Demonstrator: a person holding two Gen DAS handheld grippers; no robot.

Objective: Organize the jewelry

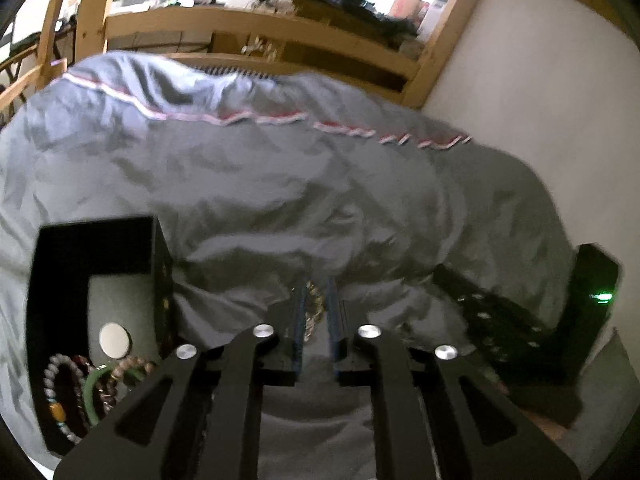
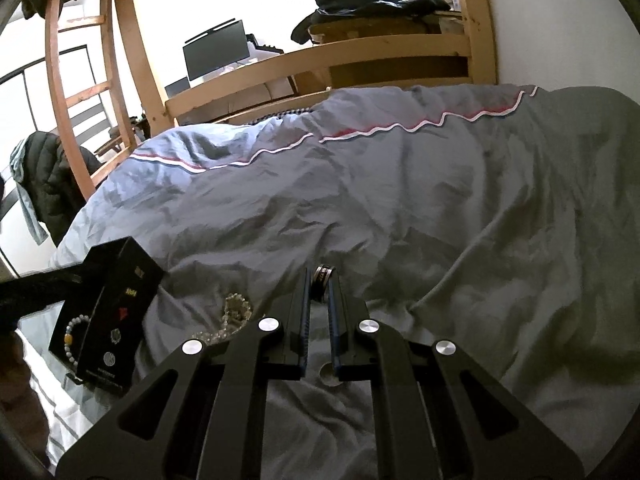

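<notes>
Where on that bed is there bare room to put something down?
The grey duvet lies bare right of the right gripper, which pinches a ring, up to its red stripe. Left is crowded: black box, chain.

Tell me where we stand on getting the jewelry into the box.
Done: several beaded bracelets and a green bangle lie in the black box. In hand: the right gripper is shut on a dark ring; a gold chain sits between the left gripper's parted jaws, above the grey duvet. Left: that chain, plus another ring on the duvet.
</notes>
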